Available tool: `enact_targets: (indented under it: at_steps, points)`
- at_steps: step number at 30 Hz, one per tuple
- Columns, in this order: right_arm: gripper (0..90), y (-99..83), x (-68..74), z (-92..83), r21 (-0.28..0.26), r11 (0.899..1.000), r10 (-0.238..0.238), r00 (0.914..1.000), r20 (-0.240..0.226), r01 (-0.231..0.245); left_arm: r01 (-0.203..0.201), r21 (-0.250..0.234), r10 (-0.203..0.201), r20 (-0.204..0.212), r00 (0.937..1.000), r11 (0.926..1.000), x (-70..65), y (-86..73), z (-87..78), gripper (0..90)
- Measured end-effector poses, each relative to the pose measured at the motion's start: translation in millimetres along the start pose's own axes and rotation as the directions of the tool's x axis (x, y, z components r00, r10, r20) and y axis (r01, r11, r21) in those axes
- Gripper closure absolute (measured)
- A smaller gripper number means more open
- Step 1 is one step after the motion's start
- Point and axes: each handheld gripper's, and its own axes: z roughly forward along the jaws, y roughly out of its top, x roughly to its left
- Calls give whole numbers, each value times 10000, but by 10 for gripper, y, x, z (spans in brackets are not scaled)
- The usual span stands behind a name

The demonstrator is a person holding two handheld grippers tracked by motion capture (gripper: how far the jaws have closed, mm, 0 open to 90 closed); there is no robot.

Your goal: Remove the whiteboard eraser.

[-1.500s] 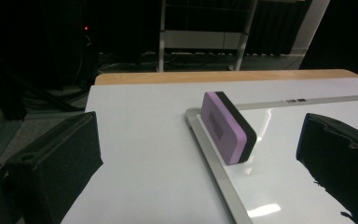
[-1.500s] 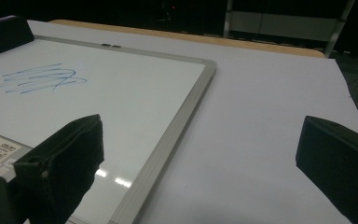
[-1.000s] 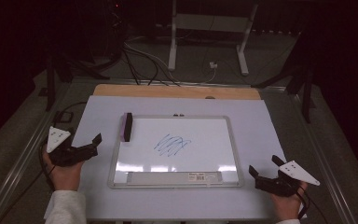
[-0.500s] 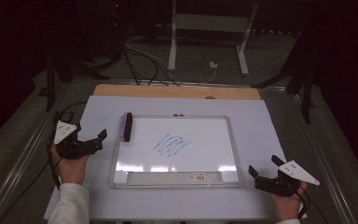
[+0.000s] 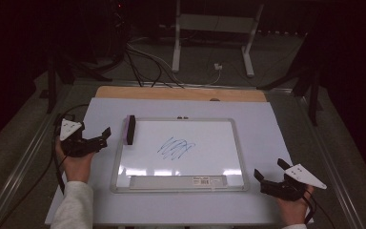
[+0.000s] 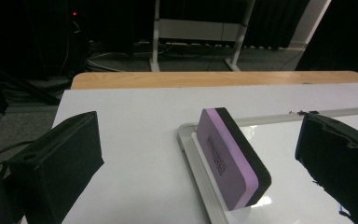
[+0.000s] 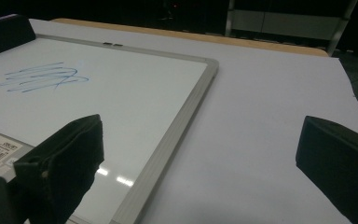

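Fingers apart on left gripper (image 5: 106, 135) at frame left, beside upright purple-and-black eraser (image 5: 130, 130); right gripper (image 5: 269, 175) likewise apart, lower right.

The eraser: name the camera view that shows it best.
The left gripper view shows the eraser best: close up, standing on edge at the whiteboard's frame, purple face and black felt layer both clear. The high view shows it small at the board's left edge. The right gripper view catches only a dark corner at top left.

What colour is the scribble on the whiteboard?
Blue. The scribble on the whiteboard shows best in the right gripper view.
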Motion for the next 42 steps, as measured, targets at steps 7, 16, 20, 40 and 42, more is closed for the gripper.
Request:
enact_targets:
  at_steps: [7,16,20,40,42]
  points:
    - [9,0,-2,-1,-5,10000,-6,10000,-5,6,-171,184,170,74,9998,9997,-34,52,125,11]
    - [9,1,-6,-1,-8,10000,7,10000,-12,-7,-372,494,362,204,9991,9981,-98,85,312,11]
    - [9,1,-8,0,6,10000,29,10000,-29,-29,-434,600,414,340,9986,9973,-118,81,378,11]
    - [9,-1,-7,10,18,10000,38,10000,-63,-38,4,1446,-29,168,9999,9895,-75,16,668,11]
    - [9,-1,-7,10,22,10000,42,10000,-68,-42,93,1576,-115,129,9999,9875,-65,6,694,11]
